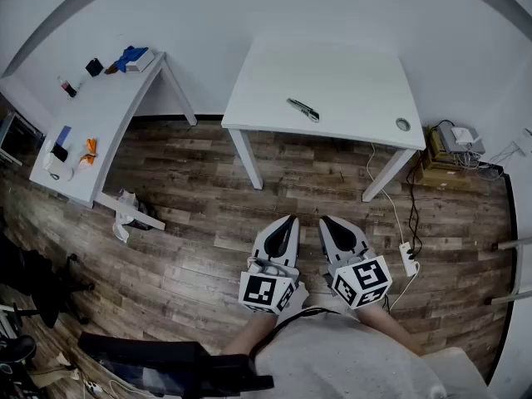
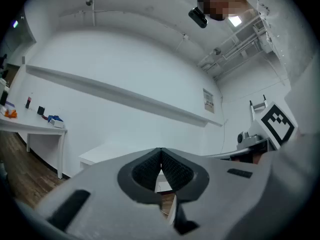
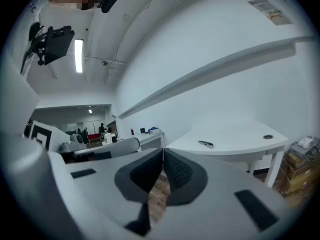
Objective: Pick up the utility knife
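Observation:
The utility knife, grey with a dark grip, lies on the white table ahead of me; in the right gripper view the utility knife is a small dark sliver on the tabletop. Both grippers hang close to my body, well short of the table, over the wood floor. My left gripper is shut with nothing between its jaws, and its tips meet. My right gripper is shut and empty too, its tips pressed together.
A second white table stands at the left with a blue item and several small objects. Cardboard boxes with cables and a power strip sit on the floor at the right. A dark chair is near my left side.

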The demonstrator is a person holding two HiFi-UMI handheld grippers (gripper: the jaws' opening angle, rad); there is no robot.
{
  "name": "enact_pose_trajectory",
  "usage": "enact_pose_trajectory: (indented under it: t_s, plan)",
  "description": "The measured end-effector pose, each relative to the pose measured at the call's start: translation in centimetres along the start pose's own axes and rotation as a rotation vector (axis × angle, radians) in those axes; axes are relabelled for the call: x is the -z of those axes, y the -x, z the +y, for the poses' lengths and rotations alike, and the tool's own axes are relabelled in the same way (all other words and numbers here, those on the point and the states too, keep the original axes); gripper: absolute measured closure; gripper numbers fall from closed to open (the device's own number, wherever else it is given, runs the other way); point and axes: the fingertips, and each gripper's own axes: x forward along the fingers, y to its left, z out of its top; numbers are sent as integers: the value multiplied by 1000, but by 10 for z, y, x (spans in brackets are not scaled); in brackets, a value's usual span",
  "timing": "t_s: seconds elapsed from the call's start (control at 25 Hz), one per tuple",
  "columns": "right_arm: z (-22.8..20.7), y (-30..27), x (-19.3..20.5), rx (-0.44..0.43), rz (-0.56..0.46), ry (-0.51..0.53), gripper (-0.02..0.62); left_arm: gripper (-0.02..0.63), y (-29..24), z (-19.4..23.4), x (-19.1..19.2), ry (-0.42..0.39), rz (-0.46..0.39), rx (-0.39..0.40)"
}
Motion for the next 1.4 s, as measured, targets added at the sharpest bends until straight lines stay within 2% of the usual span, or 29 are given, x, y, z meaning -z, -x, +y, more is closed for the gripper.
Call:
enact_pose_trajectory:
  t_s: [0.32,0.64,1.0,1.4]
  plan:
    - [-12,-67,-10,21,8,-5,588,598,-46,52,5,31,21,38]
    - [-27,-107,-20,59,5,-7,588,598,-77,85,5,42,37,74]
    - [-44,-114,-15,90,17,-17,588,598,-81,95,15,57,53,56]
    - [-62,-139,-19,49,25,-21,588,598,-108,107,18,52,58,31]
